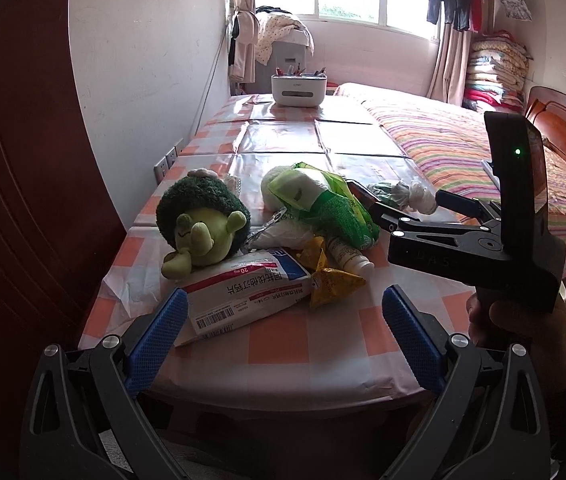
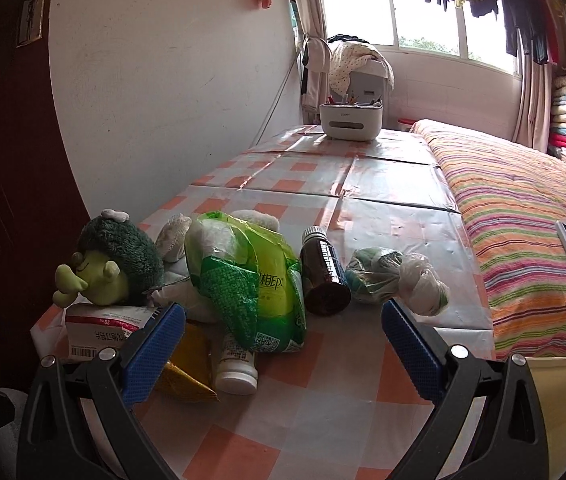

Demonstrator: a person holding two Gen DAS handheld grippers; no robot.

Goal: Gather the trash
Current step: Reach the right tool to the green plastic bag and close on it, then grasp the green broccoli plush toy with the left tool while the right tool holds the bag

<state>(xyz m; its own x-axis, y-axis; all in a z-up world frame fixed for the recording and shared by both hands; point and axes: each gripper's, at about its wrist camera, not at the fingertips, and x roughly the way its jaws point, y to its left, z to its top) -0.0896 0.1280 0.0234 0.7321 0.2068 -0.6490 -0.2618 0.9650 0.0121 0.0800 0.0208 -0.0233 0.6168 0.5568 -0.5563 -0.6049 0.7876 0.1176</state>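
Currently I find the trash heaped at the near end of the checked table (image 2: 383, 184). From the left: a plush broccoli toy (image 2: 111, 264) leans on a white medicine box (image 1: 243, 292), whose long axis runs left-right across the table edge, print upside down to my left camera. Next, a green plastic bag (image 2: 251, 280) lies crumpled over a white bottle (image 2: 237, 368), which lies on its side with its flat end towards my right camera; its upper part is hidden under the bag. A yellow wrapper (image 1: 331, 280) is partly covered beside it. A dark brown bottle (image 2: 325, 272) lies on its side, cap pointing away, base towards me. Rightmost sits a knotted bag bundle (image 2: 395, 276); its contents are hard to make out.

My left gripper (image 1: 283, 332) is spread wide, empty, its left finger just in front of the box; whether they touch I cannot tell. My right gripper (image 2: 283, 354) is likewise wide apart, holding nothing.
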